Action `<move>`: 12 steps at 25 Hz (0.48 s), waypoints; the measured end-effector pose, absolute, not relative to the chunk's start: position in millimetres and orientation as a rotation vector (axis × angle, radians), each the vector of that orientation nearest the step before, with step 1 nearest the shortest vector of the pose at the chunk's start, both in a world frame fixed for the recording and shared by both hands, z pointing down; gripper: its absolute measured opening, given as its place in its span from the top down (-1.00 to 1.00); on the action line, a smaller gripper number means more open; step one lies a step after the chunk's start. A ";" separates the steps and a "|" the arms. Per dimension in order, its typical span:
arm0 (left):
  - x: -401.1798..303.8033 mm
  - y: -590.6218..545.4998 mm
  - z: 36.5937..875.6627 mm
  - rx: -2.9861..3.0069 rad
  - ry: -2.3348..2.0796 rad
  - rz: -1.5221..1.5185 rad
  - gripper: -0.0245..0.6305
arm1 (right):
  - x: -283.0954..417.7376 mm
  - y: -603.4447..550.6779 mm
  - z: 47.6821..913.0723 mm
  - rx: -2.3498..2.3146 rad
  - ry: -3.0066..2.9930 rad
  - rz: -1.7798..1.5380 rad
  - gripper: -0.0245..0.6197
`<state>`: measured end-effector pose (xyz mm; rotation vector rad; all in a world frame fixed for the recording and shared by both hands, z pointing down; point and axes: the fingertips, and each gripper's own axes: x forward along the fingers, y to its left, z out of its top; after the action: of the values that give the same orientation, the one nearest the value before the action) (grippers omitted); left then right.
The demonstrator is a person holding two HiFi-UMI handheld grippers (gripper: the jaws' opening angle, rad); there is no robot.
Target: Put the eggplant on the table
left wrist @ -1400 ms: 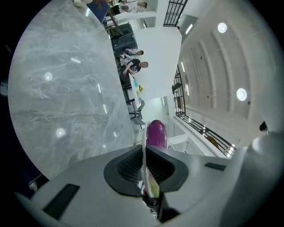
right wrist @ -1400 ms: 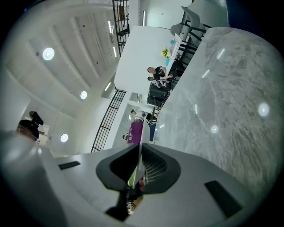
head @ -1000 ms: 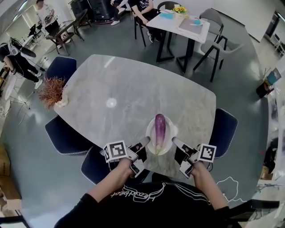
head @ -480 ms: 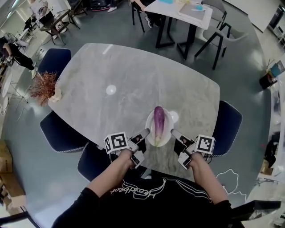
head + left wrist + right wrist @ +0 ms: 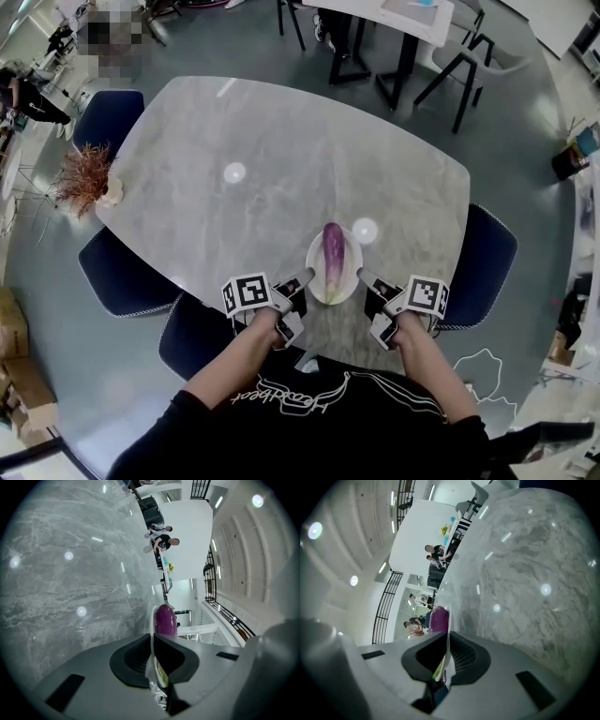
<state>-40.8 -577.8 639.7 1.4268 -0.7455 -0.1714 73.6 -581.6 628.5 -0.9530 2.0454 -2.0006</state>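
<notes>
Head view looks down; 2 gripper views (close) share plate (image 5: 352, 277) and eggplant (image 5: 334, 251).

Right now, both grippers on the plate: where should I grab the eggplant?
Mid-body of the eggplant, from above, jaws across its narrow width: it lies flat on the plate, long axis away from the person. Free the right gripper from the rim first.

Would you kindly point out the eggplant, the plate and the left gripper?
eggplant (image 5: 334, 251), head view, middle of body
plate (image 5: 334, 296), head view, bare near rim
left gripper (image 5: 307, 277), head view, between its fingertips
</notes>
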 end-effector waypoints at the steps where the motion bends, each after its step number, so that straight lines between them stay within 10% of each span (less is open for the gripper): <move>1: -41.1 -577.2 643.5 1.419 -0.747 -0.164 0.85 | 73.0 -581.2 632.3 -0.963 2.046 -2.015 0.86; 12: -41.6 -574.6 667.2 1.387 -0.781 -0.085 0.85 | 71.0 -580.5 656.3 -1.012 2.070 -2.104 0.86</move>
<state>-41.6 -574.6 667.2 1.3873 -0.7807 -0.0854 71.0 -580.5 656.3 -1.0123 2.0703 -2.1035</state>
